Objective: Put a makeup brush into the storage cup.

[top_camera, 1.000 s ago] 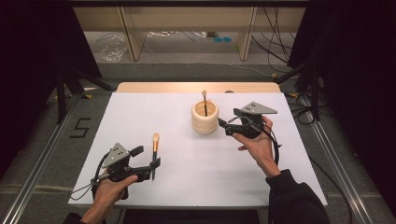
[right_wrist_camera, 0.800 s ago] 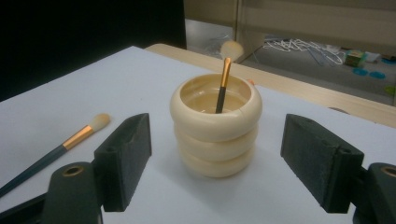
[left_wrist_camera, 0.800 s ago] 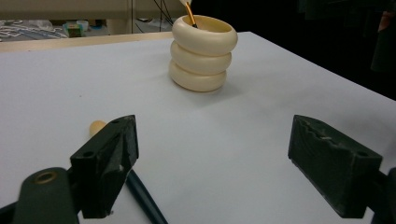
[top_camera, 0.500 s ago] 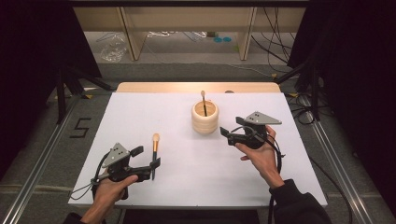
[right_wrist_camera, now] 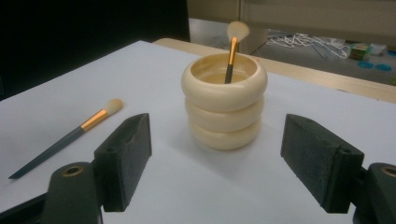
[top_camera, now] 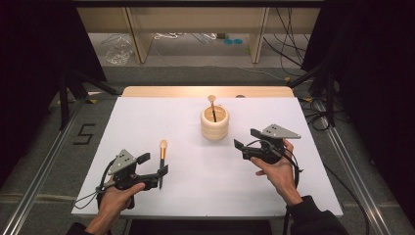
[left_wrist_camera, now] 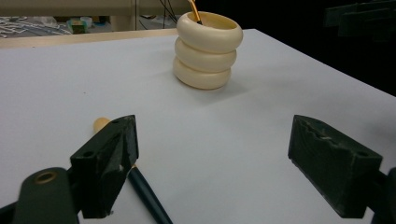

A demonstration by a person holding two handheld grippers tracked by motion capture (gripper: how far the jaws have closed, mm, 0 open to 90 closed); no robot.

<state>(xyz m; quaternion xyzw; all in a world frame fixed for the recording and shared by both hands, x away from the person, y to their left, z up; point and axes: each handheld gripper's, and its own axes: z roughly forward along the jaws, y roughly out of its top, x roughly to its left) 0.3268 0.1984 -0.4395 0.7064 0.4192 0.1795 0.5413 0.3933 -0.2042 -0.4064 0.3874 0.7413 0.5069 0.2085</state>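
Observation:
A cream holder [top_camera: 215, 122] of three stacked rings stands at the middle back of the white table [top_camera: 303, 191]. One makeup brush [top_camera: 213, 104] stands in it, bristles up. A second brush [top_camera: 162, 155] with a dark handle and gold ferrule lies flat at the front left. My left gripper [top_camera: 154, 164] is open beside it. In the left gripper view that brush [left_wrist_camera: 144, 189] runs under the left jaw. My right gripper [top_camera: 246, 138] is open, just right of the holder and facing it. The holder [right_wrist_camera: 225, 105] stands ahead of the jaws, apart from them.
A wooden strip [top_camera: 147, 91] edges the table's back. Behind it are shelf legs and cables on the floor [top_camera: 181, 36]. A "5" mark [top_camera: 84, 133] lies on the floor at the left. Metal rails [top_camera: 350, 161] run along both sides.
My right gripper has drawn back from the holder, toward the front right. The left gripper and both brushes have stayed put.

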